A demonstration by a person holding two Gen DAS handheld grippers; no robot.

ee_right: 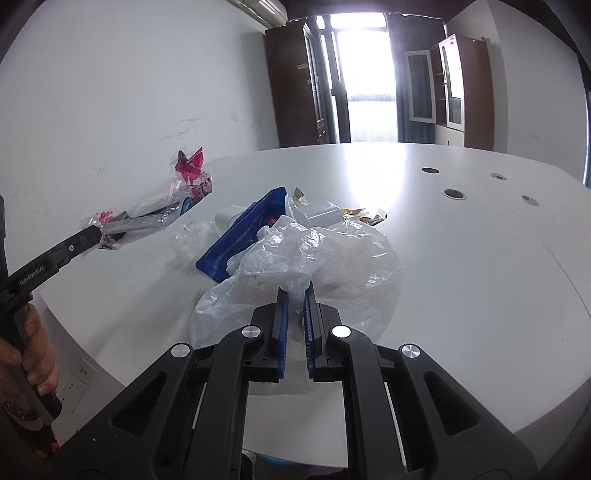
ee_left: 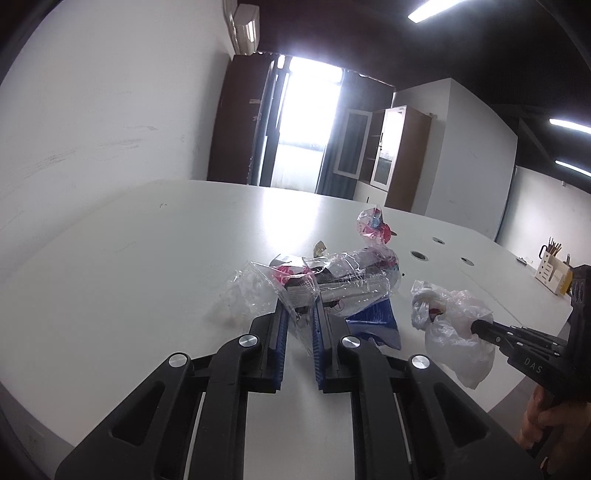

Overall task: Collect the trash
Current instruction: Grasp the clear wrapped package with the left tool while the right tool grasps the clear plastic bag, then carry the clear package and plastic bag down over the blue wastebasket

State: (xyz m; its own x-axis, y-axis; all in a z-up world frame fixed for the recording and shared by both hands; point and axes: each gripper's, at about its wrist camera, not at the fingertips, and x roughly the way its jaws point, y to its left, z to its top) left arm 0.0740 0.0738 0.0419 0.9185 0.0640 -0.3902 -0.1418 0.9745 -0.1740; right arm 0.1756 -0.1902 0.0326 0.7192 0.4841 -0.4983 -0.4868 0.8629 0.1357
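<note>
Both grippers are mid-pickup: the left gripper (ee_left: 297, 325) pinches a clear wrapper (ee_left: 332, 280), and the right gripper (ee_right: 295, 306) pinches a thin plastic bag (ee_right: 325, 251). More litter lies on the table (ee_right: 461, 277) toward eleven o'clock of the bag. Next, I judge, both loads need carrying to a bin, which is not in view.

Left tool (ee_right: 96, 233) reads "GenRobotAI"; right tool (ee_left: 476, 326), "DAS".

White table (ee_left: 147, 258) w/ round cable holes (ee_left: 419, 255) near its far side. Behind it a bright window (ee_left: 306, 122), dark brown cabinet (ee_left: 236, 118) at its left, glass-door cabinet (ee_left: 391, 147) at right. Air conditioner (ee_left: 247, 27) up on the white wall. Wooden pen holder (ee_left: 552, 275) at far right.
</note>
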